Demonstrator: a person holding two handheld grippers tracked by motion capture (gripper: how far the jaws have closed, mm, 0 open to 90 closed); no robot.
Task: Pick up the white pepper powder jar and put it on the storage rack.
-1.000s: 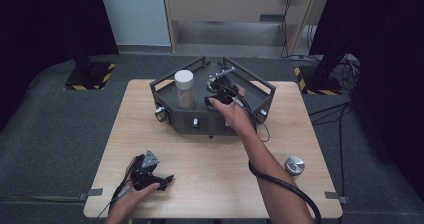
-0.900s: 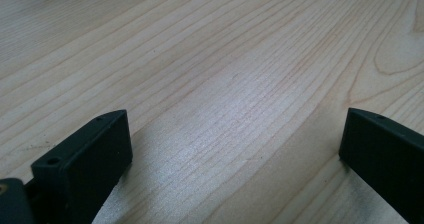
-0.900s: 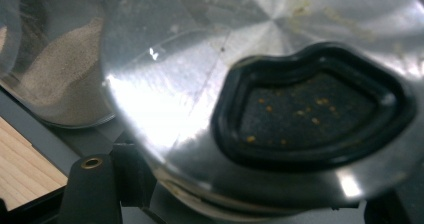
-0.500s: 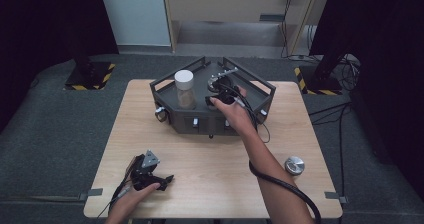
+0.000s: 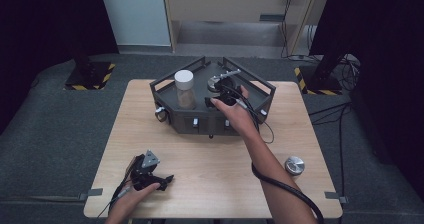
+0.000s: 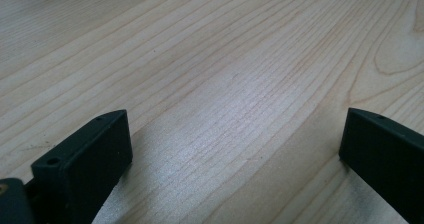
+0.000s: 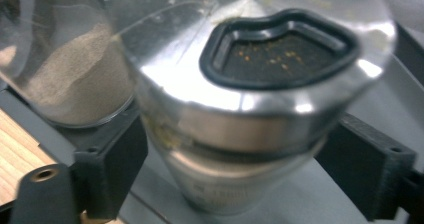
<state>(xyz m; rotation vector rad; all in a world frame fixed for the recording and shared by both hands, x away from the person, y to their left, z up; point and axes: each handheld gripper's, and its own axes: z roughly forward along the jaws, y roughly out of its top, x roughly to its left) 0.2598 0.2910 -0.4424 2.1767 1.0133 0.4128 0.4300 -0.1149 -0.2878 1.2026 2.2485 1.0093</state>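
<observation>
The right gripper (image 7: 240, 149) has just been opening its jaws around the shiny metal shaker (image 7: 250, 99) standing in the dark tray (image 5: 260, 91) at the far side, so setting it down looks done, while the left gripper (image 6: 235, 154) rests open and empty on the worktop (image 6: 225, 59).

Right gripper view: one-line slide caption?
Right hand-held gripper jaws, just opened, flank a steel canister with black-rimmed lid recess beside a clear jar of tan powder.

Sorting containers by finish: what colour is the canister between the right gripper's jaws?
Shiny silver metal canister, best in the right gripper view.
</observation>
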